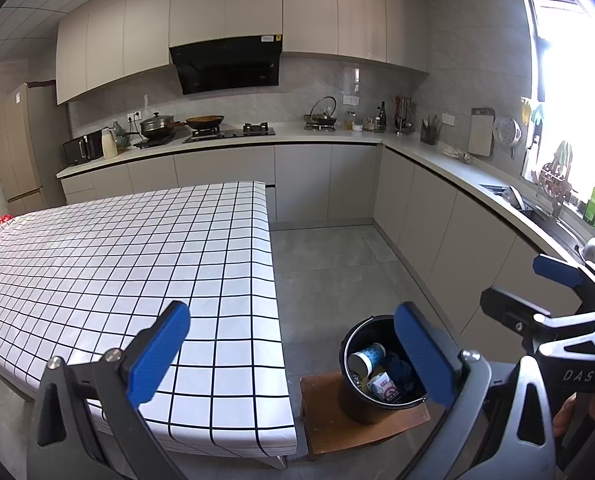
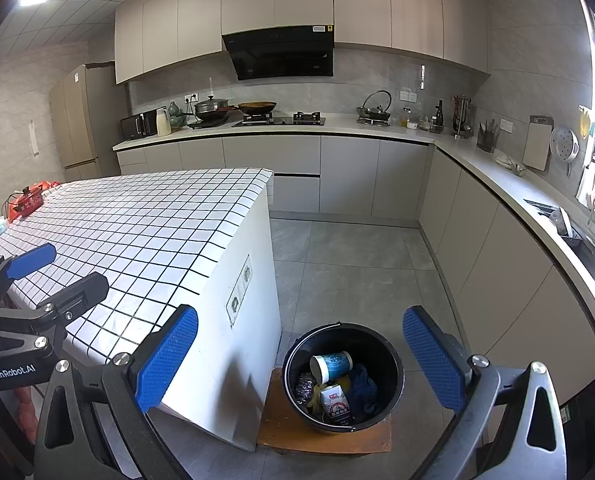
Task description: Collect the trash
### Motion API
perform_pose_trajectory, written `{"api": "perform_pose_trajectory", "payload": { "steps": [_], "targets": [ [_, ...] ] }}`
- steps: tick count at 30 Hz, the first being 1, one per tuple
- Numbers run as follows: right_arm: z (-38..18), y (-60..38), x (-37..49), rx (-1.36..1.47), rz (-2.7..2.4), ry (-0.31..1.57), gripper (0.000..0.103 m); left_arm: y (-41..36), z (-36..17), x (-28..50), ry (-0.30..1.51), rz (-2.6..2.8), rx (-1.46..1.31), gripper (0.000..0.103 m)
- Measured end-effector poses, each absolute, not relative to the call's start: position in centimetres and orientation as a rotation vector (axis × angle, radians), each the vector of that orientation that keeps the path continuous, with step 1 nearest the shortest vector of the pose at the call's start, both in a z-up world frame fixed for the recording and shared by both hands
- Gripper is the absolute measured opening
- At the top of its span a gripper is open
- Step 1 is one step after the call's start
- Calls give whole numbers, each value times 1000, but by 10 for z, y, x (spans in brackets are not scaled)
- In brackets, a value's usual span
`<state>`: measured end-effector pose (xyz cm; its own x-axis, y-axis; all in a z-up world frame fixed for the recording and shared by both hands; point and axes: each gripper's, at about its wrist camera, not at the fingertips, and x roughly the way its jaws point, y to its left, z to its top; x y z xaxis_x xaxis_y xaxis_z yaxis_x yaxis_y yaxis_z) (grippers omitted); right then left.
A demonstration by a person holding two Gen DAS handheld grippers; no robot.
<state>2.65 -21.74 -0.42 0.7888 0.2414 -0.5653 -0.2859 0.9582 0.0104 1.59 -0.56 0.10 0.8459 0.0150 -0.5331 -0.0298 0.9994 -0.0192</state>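
Observation:
A black bucket (image 2: pixel 343 378) stands on a low wooden stool (image 2: pixel 281 428) beside the table. Inside it lie a paper cup (image 2: pixel 331 366), a small carton (image 2: pixel 337 404), a dark blue cloth (image 2: pixel 363 390) and a metal scourer (image 2: pixel 305 386). My right gripper (image 2: pixel 301 356) is open and empty above the bucket. My left gripper (image 1: pixel 293 356) is open and empty, over the table's right edge, with the bucket (image 1: pixel 361 396) behind its right finger. The right gripper also shows in the left wrist view (image 1: pixel 537 288), and the left gripper in the right wrist view (image 2: pixel 57 276).
The table (image 1: pixel 117 264) has a white checked cloth, with red items (image 2: pixel 27 202) at its far left end. Kitchen counters (image 2: pixel 377 128) run along the back and right walls, with a stove, pots and a sink (image 1: pixel 537 208). Grey tiled floor (image 2: pixel 349 264) lies between.

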Motion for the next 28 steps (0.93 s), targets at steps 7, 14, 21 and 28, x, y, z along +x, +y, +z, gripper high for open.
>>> {"api": "perform_pose_trajectory", "payload": {
  "steps": [7,14,21,28],
  "targets": [
    [-4,-216,27,-80,283,597,103,-7,1,16,561,22,-26,103],
    [-5,-215,27,-82,283,599,103,-8,1,16,557,12,-22,103],
    [-5,-213,27,-86,280,599,103,-5,0,16,557,3,-46,103],
    [-5,-214,26,-82,272,600,103,2,-3,16,573,6,-84,103]
  ]
}}
